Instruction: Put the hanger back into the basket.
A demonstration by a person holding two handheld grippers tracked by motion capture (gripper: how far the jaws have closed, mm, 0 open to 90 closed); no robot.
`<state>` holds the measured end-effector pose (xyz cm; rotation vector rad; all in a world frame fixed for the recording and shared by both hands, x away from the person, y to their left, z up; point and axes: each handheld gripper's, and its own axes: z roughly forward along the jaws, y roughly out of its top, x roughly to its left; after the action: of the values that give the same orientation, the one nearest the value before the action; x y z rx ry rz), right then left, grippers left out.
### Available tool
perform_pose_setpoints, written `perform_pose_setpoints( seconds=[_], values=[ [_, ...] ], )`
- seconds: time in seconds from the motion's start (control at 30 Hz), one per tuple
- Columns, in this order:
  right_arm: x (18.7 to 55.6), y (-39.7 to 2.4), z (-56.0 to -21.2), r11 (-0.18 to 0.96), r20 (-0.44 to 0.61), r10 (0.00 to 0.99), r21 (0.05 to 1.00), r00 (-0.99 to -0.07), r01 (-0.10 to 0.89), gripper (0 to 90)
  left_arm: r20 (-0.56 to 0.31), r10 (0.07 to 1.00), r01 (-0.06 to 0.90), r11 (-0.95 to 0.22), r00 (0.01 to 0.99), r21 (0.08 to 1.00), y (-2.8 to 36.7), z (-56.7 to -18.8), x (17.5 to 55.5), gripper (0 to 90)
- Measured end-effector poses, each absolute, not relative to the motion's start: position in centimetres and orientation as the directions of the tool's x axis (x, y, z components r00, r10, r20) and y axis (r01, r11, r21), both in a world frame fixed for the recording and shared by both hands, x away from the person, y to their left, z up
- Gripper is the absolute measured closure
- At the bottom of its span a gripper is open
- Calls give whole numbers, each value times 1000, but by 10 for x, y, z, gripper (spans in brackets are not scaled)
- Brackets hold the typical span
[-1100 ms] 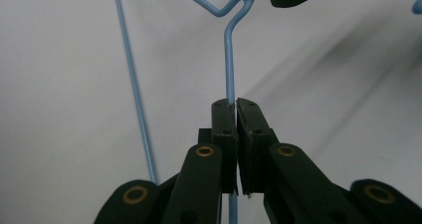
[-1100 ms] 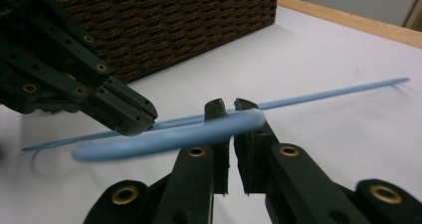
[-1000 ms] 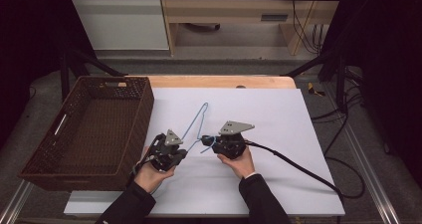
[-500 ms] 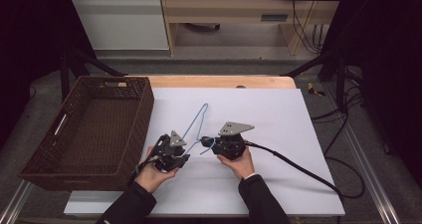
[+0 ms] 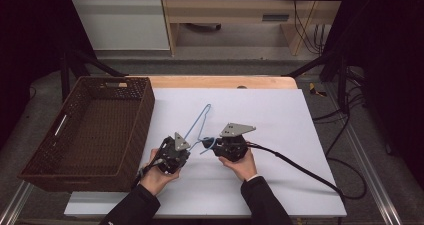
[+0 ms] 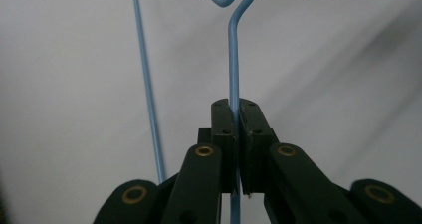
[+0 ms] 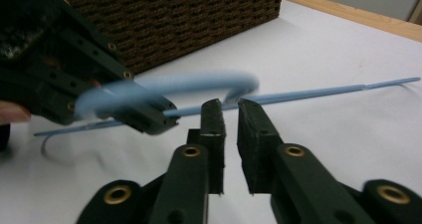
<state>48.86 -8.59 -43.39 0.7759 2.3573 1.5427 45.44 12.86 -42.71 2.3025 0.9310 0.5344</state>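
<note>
Blue wire hanger [image 5: 197, 122] is lying on the white table [image 5: 280, 115], long axis running diagonally from the grippers up toward the far edge, hook end pointing at the right gripper [image 7: 226, 109]. Left gripper [image 6: 235, 109] is clamping a hanger wire. Right gripper's jaws are sitting slightly apart, holding nothing, just beside the hook. Wicker basket [image 5: 85, 130] is sitting to the left.
</note>
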Motion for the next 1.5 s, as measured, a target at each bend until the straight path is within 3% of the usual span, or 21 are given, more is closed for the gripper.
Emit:
perform_pose_setpoints(
  seconds=[0.37,0.57,0.8,1.13,1.5],
  values=[
    [468,-123,-423,327,58,583,896,-810,299,662,129,733,453,-539,668,710,142,-408,450,873],
    [453,-158,-419,288,73,626,904,-776,317,525,72,733,451,-489,676,747,151,-397,448,873],
    [441,-191,-415,259,78,678,905,-731,337,288,34,715,437,-464,699,771,158,-383,442,873],
    [436,-220,-406,211,98,735,908,-672,362,133,8,687,400,-432,727,808,165,-359,431,873],
    [435,-237,-404,182,110,768,907,-631,380,63,21,651,350,-435,759,829,171,-334,425,873]
  ],
)
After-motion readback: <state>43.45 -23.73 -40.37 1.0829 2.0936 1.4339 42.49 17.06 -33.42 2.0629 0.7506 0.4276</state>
